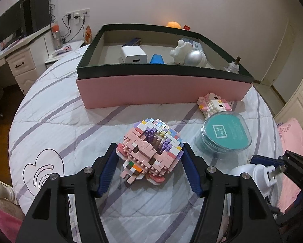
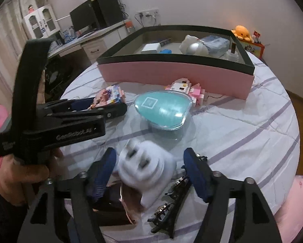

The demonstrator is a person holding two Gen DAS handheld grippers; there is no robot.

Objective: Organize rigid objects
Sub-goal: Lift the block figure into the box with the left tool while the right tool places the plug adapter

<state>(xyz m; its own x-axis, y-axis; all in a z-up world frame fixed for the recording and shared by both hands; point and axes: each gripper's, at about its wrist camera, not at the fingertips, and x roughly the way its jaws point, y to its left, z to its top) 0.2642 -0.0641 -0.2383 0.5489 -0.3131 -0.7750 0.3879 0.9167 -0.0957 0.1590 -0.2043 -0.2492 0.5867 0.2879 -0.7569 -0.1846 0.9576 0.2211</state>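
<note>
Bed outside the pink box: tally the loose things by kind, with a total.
Brick-built figures: 2
Teal-lidded clear case: 1
White plug: 1
Black hair clips: 2, as far as I can tell
Dark copper-rimmed thing: 1
Total: 7

The teal case and small brick figure stand before the pink box.

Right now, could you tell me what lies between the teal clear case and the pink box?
A small pink-and-white brick figure lies between the teal clear case and the pink box, shown in both wrist views.
</note>
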